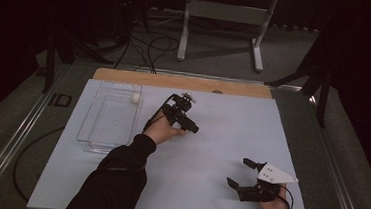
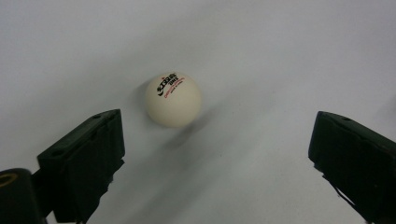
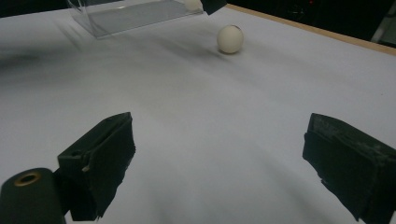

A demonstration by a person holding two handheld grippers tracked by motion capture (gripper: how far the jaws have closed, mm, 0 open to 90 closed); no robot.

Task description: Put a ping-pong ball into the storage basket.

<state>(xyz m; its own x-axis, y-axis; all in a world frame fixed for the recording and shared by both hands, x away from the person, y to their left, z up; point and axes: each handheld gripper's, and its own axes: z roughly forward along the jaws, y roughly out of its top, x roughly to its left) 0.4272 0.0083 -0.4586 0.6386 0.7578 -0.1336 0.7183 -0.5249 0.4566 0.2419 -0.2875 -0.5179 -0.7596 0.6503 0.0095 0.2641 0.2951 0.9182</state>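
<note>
Table-tennis ball (image 2: pixel 173 99), light, smooth and prone to rolling, wants pinching across its middle by the left gripper (image 2: pixel 215 158), whose wide-open jaws hold nothing

A dim lab: white-topped table (image 1: pixel 210 151), floor cables (image 1: pixel 148 46), metal stand (image 1: pixel 220 17).

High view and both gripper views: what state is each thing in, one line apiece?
Left gripper: jaws open, over the ball, not touching it.
Right gripper: jaws open, nothing between them, low over the table.
Ball on the table: resting on the white surface, free, printed side up.
Clear tray: upright, open-topped, at the table's left.
Ball in the tray: lying at the far right corner.
</note>
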